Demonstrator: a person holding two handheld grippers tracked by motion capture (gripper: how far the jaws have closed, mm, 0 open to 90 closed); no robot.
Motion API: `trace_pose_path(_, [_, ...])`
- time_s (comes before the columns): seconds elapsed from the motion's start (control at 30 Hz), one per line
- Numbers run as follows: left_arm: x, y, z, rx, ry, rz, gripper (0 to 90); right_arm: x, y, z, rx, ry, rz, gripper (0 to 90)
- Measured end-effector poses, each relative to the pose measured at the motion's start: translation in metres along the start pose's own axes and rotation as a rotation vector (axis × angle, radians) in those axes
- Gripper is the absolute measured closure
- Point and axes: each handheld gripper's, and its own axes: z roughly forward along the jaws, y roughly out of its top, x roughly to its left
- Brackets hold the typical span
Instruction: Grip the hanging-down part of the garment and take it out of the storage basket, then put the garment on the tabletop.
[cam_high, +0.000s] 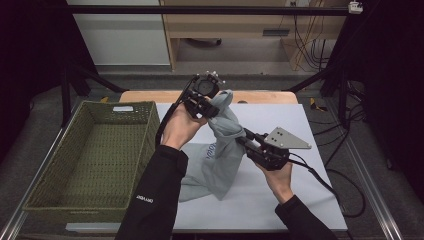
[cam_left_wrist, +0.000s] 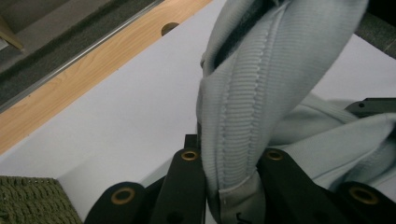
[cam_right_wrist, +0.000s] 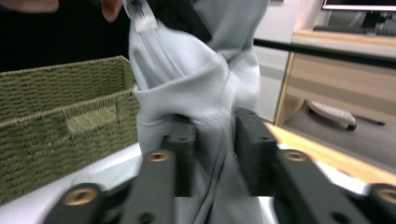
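Pale grey garment (cam_high: 220, 150) half lifted off the table (cam_high: 300, 200), lower part on the surface. Left gripper (cam_high: 206, 105) clamps a ribbed hem, far and high; right gripper (cam_high: 248, 140) pinches cloth mid-table. Basket (cam_high: 90, 150) at left sits empty (likely destination, a guess). Nothing stowed yet. Table's right side offers open room.

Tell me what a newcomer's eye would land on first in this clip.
The pale grey garment stands out, lifted off the white table at mid-scene. The left gripper pinches its ribbed edge up high, and the right gripper clamps it lower down. A green woven basket sits at the table's left.
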Motion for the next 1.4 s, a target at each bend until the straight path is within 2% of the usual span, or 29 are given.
trace_pose_path(0.07, [0.001,-0.001,0.002,0.007,-0.001,0.007,84.0,0.0,-0.007,0.001,0.007,0.01,0.01,55.7])
trace_pose_path(0.1, [0.0,-0.001,0.003,-0.003,0.002,0.005,84.0,0.001,-0.013,0.0,0.003,0.028,0.017,35.5])
trace_pose_path(0.13, [0.0,-0.001,0.004,0.001,-0.004,0.005,84.0,0.001,-0.013,0.0,0.003,0.028,0.017,35.5])
trace_pose_path(0.17, [-0.001,-0.001,0.005,0.002,-0.004,0.006,83.9,0.002,-0.015,0.0,0.002,0.027,0.01,25.5])
trace_pose_path(0.23, [-0.001,-0.002,0.007,0.001,-0.01,0.009,84.0,0.005,-0.017,-0.004,-0.001,0.003,-0.016,13.5])
trace_pose_path(0.27, [-0.002,-0.002,0.009,0.005,-0.016,0.01,84.0,0.004,-0.017,-0.011,-0.008,0.003,0.002,6.5])
trace_pose_path(0.3, [-0.002,-0.002,0.011,0.008,-0.019,0.011,83.9,0.003,-0.017,-0.014,-0.008,0.008,0.038,4.2])
trace_pose_path(0.33, [-0.002,-0.002,0.012,0.008,-0.022,0.012,83.9,0.002,-0.017,-0.016,-0.015,0.01,0.069,3.0])
trace_pose_path(0.43, [-0.001,-0.003,0.013,0.0,-0.03,0.012,83.9,-0.003,-0.018,-0.021,-0.017,-0.005,0.085,1.6])
trace_pose_path(0.47, [-0.001,-0.004,0.014,-0.006,-0.03,0.01,83.9,-0.006,-0.019,-0.024,-0.017,-0.018,0.075,1.2])
trace_pose_path(0.53, [-0.001,-0.006,0.014,0.003,-0.031,0.017,83.9,-0.01,-0.022,-0.028,-0.031,-0.031,0.087,0.6])
trace_pose_path(0.67, [-0.001,-0.01,0.015,-0.006,-0.031,0.017,83.9,-0.019,-0.036,-0.038,-0.01,-0.049,0.103,0.5])
trace_pose_path(0.83, [-0.002,-0.015,0.014,-0.016,-0.035,0.017,83.9,-0.025,-0.042,-0.047,-0.012,-0.08,0.111,0.5])
trace_pose_path(0.97, [-0.006,-0.02,0.016,-0.028,-0.042,0.041,83.9,-0.03,-0.049,-0.055,-0.029,-0.104,0.13,0.5])
trace_pose_path(1.07, [-0.009,-0.023,0.019,-0.038,-0.05,0.046,83.9,-0.031,-0.052,-0.056,-0.036,-0.102,0.135,0.5])
trace_pose_path(1.13, [-0.012,-0.027,0.023,-0.038,-0.055,0.052,83.9,-0.032,-0.057,-0.058,-0.036,-0.101,0.12,0.5])
trace_pose_path(1.2, [-0.016,-0.032,0.027,-0.037,-0.062,0.055,83.8,-0.032,-0.06,-0.059,-0.028,-0.1,0.139,0.5])
trace_pose_path(1.3, [-0.021,-0.038,0.033,-0.031,-0.082,0.063,83.8,-0.035,-0.066,-0.062,-0.021,-0.101,0.124,0.5])
trace_pose_path(1.37, [-0.024,-0.043,0.036,-0.032,-0.091,0.065,83.8,-0.036,-0.07,-0.065,-0.017,-0.102,0.148,0.5])
trace_pose_path(1.4, [-0.025,-0.046,0.039,-0.036,-0.094,0.066,83.8,-0.037,-0.071,-0.066,-0.017,-0.101,0.145,0.5])
